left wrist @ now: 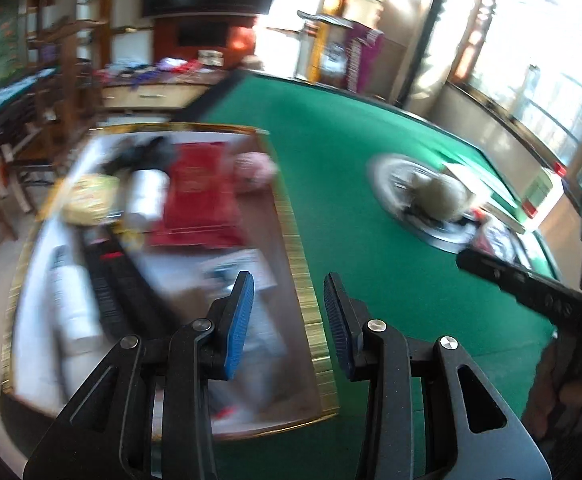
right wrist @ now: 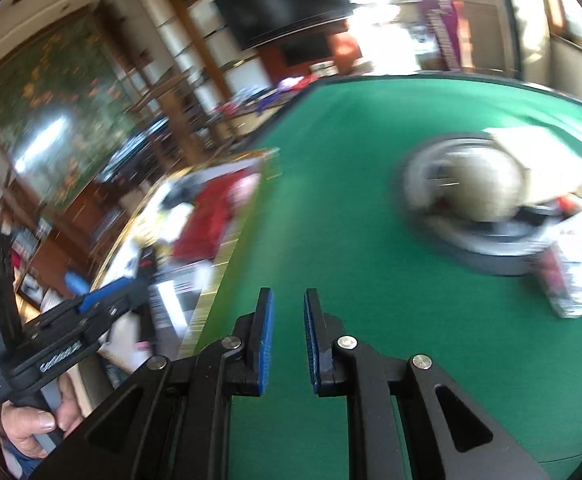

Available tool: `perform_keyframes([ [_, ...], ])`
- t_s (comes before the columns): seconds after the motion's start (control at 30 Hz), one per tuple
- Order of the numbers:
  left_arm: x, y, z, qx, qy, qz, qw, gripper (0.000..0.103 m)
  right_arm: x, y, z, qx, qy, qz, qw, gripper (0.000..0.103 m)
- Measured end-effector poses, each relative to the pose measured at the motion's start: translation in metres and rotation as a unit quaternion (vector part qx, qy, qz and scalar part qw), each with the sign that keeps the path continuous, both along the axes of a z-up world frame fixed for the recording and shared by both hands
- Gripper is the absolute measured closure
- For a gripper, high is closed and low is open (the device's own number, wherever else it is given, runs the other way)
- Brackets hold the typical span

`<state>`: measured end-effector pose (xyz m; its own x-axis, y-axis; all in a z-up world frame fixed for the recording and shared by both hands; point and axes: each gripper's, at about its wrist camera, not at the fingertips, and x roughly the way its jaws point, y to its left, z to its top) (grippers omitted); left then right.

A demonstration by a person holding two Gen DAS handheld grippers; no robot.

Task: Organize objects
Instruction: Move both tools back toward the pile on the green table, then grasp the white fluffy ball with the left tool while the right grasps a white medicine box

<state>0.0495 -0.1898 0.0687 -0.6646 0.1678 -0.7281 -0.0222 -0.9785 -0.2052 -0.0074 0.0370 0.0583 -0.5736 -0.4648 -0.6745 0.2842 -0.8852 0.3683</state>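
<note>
Above a green table [left wrist: 371, 200], the left gripper [left wrist: 289, 322] stands partly open and empty over a gold-edged tray [left wrist: 307, 304] of blurred objects; the right gripper [right wrist: 289, 340], jaws nearly together, grips nothing

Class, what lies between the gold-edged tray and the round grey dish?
Only bare green felt separates gold-edged tray from round grey dish, in both views.

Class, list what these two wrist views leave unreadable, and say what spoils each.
- Tray contents, left view: motion blur; only a red item and white bottles are guessable.
- Round disc on the table, right view: the pale lump on it is smeared.
- Packet, right view: print blurred.
- Right tongs, left view: tips hidden.
</note>
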Motion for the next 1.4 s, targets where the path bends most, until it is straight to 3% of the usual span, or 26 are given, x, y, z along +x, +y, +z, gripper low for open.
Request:
perform_keyframes([
  [0.07,-0.023,0.034,0.004,0.033,-0.017,-0.048,0.9982,0.067,-0.004,0.043,0.005,-0.007,0.006,-0.042,0.999,0.089],
  [0.2,-0.073,0.096,0.01,0.087,-0.05,-0.11,0.9889,0.047,-0.005,0.117,0.007,-0.047,0.021,-0.124,0.991,0.086],
  [0.23,-0.089,0.112,0.01,0.09,-0.058,-0.12,0.987,0.047,-0.003,0.132,0.005,-0.061,0.024,-0.144,0.987,0.083],
  [0.3,-0.113,0.136,0.009,0.079,-0.068,-0.118,0.9875,0.047,-0.003,0.152,0.001,-0.081,0.014,-0.172,0.982,0.075],
  [0.43,-0.155,0.175,0.003,0.057,-0.085,-0.115,0.9881,0.047,0.001,0.171,0.006,-0.119,0.017,-0.187,0.975,0.075],
  [0.67,-0.195,0.187,-0.017,0.045,-0.102,-0.073,0.9911,0.047,0.007,0.194,0.012,-0.156,0.024,-0.206,0.966,0.074],
  [0.77,-0.204,0.199,-0.03,0.026,-0.107,-0.071,0.9914,0.038,0.008,0.207,0.015,-0.152,0.033,-0.239,0.959,0.074],
  [0.9,-0.201,0.197,-0.044,0.029,-0.095,-0.081,0.9918,0.043,0.007,0.234,0.011,-0.137,0.034,-0.299,0.944,0.057],
  [1.0,-0.179,0.188,-0.039,0.02,-0.071,-0.087,0.9934,0.045,-0.002,0.249,0.004,-0.092,0.016,-0.335,0.938,0.049],
  [1.23,-0.111,0.144,-0.033,0.026,-0.04,-0.114,0.9924,0.045,-0.023,0.241,-0.02,0.002,-0.031,-0.335,0.942,0.049],
  [1.4,-0.099,0.126,-0.046,0.02,-0.028,-0.122,0.9919,0.045,-0.027,0.24,-0.027,0.072,-0.031,-0.356,0.931,0.049],
])
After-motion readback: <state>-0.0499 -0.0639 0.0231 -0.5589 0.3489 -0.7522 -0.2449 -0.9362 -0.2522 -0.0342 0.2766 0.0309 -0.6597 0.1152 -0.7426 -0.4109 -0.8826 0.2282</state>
